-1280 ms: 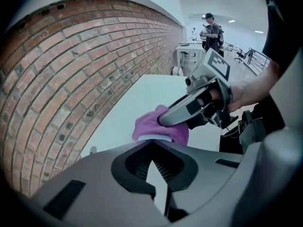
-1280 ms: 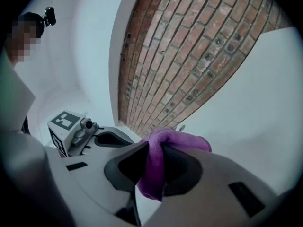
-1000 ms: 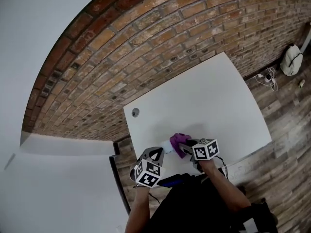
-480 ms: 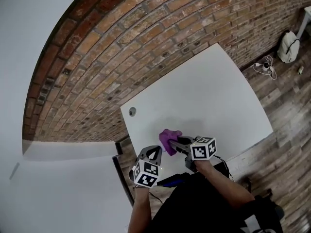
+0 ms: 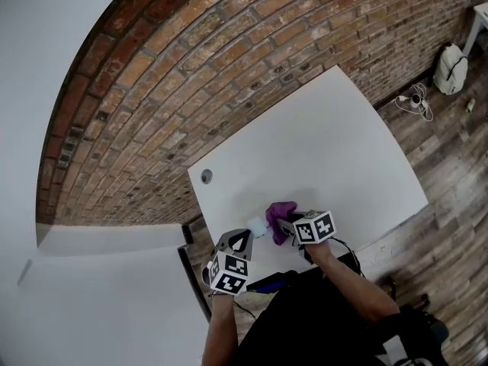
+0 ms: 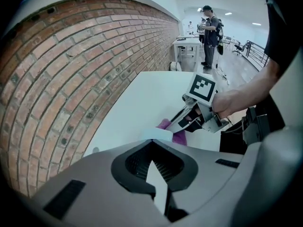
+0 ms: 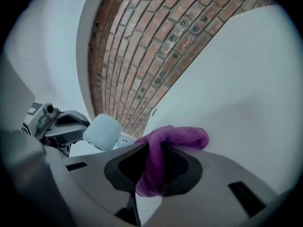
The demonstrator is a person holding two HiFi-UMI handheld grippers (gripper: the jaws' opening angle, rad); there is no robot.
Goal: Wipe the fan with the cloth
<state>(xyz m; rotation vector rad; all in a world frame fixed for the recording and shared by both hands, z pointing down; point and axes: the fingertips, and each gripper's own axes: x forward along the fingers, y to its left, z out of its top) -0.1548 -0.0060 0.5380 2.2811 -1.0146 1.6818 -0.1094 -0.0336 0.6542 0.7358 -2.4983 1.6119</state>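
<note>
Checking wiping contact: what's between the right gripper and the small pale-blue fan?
The purple fabric cloth pinched in the right gripper; the right gripper view shows it beside the fan.

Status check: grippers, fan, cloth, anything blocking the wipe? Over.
Left gripper shut on fan. Right gripper shut on purple cloth. Cloth right beside fan, contact unclear. Nothing seen in the way.

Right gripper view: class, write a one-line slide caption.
Purple cloth gripped in the jaws beside the pale fan, above a white table along a brick wall.
</note>
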